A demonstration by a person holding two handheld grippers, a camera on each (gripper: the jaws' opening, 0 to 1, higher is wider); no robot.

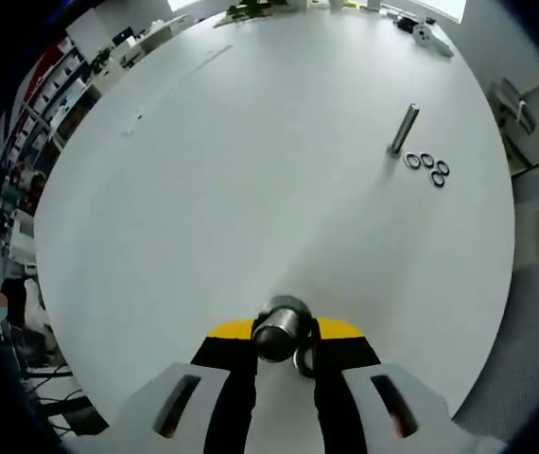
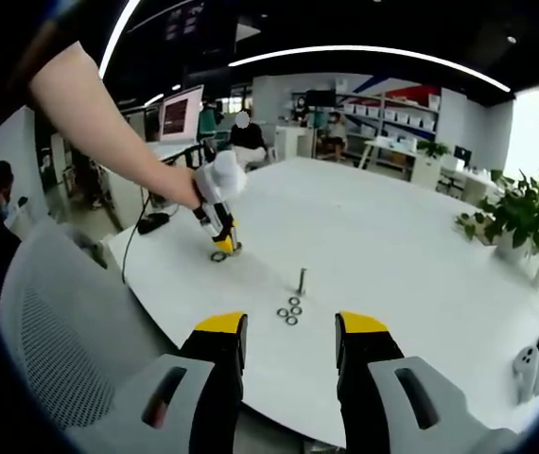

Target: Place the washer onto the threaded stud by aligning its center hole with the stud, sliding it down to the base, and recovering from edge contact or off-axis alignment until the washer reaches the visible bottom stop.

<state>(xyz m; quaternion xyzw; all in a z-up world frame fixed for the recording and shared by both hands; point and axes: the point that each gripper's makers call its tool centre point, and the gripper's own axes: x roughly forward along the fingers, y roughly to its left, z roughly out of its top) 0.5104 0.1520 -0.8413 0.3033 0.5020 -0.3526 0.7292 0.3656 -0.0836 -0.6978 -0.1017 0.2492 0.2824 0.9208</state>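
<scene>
Three small dark ring washers [image 2: 290, 311] are seen lying flat on the white desk [image 2: 392, 246], clustered just beside the slim grey metal threaded stud [image 2: 301, 280], which stands upright with its long axis vertical. The left hand-held gripper [image 1: 283, 342] is closed on a short metal cylinder [image 1: 279, 328], a dark ring [image 1: 304, 361] beside it. The right hand-held gripper [image 2: 290, 326] hangs open, nothing between its jaws.
</scene>
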